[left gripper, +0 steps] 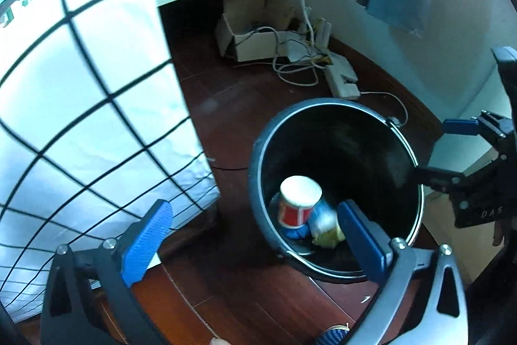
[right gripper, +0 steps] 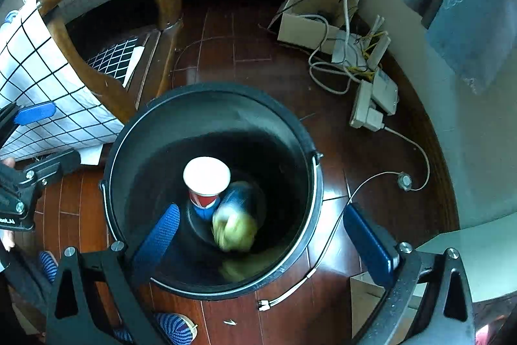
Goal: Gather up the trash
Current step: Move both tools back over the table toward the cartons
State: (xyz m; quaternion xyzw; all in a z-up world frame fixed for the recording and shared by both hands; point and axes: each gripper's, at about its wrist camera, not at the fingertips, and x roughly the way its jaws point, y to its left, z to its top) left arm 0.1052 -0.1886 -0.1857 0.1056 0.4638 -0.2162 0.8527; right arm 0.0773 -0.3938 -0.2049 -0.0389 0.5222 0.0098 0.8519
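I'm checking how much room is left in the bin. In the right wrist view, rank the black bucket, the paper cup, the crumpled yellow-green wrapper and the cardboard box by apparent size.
1. black bucket
2. cardboard box, though it lies farther off
3. paper cup and yellow-green wrapper: these look alike, and the wrapper is blurred, so I won't rank them.

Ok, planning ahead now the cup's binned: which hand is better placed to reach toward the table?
Probably left: the left gripper is open right beside the checked tablecloth, while the right gripper, open too, sits over the black bucket.
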